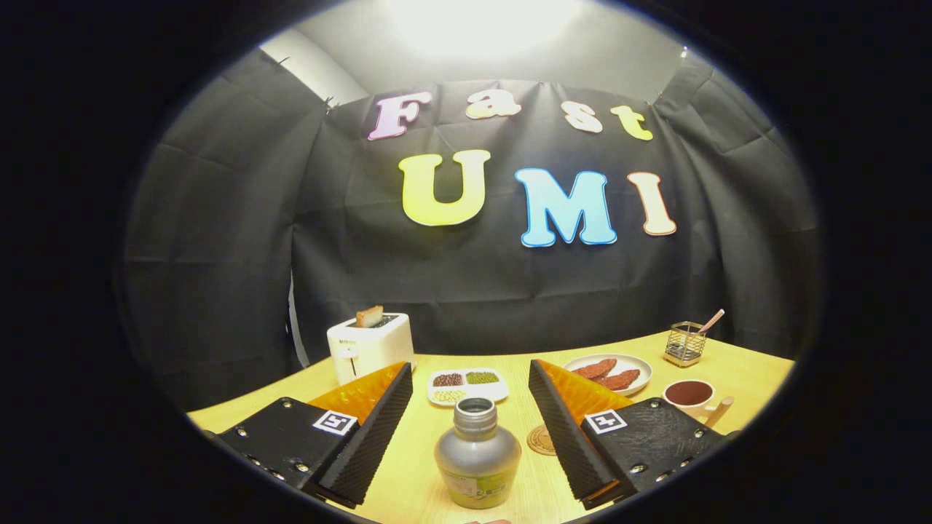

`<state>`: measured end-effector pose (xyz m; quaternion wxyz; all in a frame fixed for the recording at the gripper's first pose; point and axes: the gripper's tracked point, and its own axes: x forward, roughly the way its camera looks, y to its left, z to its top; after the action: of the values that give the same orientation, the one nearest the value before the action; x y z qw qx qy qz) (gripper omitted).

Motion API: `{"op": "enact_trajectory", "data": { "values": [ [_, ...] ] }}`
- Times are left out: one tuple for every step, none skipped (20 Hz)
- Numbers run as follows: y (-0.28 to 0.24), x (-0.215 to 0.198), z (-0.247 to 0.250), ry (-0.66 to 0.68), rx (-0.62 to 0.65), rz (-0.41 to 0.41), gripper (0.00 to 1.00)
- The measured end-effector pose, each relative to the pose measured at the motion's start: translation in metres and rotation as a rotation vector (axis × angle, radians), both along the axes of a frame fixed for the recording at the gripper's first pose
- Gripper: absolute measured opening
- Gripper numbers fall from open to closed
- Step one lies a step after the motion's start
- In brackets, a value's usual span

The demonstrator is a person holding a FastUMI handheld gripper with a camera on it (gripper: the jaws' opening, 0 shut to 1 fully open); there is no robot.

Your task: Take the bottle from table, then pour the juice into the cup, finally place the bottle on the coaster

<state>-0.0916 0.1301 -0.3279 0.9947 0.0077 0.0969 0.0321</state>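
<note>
While nothing is yet being gripped, a yellow tabletop (408, 466) is stretching ahead, carrying a toaster (369, 348), a plate (610, 372), a sectioned dish (467, 386) and a wire holder (684, 343). The tool (470, 415) is hanging wide open, its fingers flanking the uncapped bottle (478, 455) without touching it. Beyond the right finger, the cup (689, 396) is waiting; the coaster (542, 440) is lying just right of the bottle (partly hidden). Grasping, pouring and placing all appear to be remaining.

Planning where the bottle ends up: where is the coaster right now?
In the gripper view, the coaster lies on the table, just right of the bottle, partly hidden behind the right finger, nearer than the cup.
</note>
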Motion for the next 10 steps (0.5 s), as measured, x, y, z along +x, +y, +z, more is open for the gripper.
{"op": "enact_trajectory", "data": {
  "values": [
    [0.000, 0.000, -0.005, 0.003, -0.013, -0.001, 0.98],
    [-0.001, -0.001, -0.013, 0.004, -0.021, -0.009, 0.98],
    [-0.002, -0.002, -0.018, 0.000, -0.020, -0.010, 0.98],
    [0.001, -0.002, -0.025, 0.002, -0.014, -0.004, 0.98],
    [0.002, -0.002, -0.033, 0.010, -0.011, 0.001, 0.98],
    [0.002, -0.002, -0.041, 0.021, -0.012, 0.007, 0.98],
    [0.003, -0.002, -0.048, 0.031, -0.015, 0.009, 0.98],
    [0.003, -0.003, -0.055, 0.039, -0.022, 0.010, 0.98],
    [0.000, -0.003, -0.059, 0.042, -0.032, 0.005, 0.98],
    [-0.001, -0.004, -0.063, 0.040, -0.035, 0.005, 0.98]
  ]
}}
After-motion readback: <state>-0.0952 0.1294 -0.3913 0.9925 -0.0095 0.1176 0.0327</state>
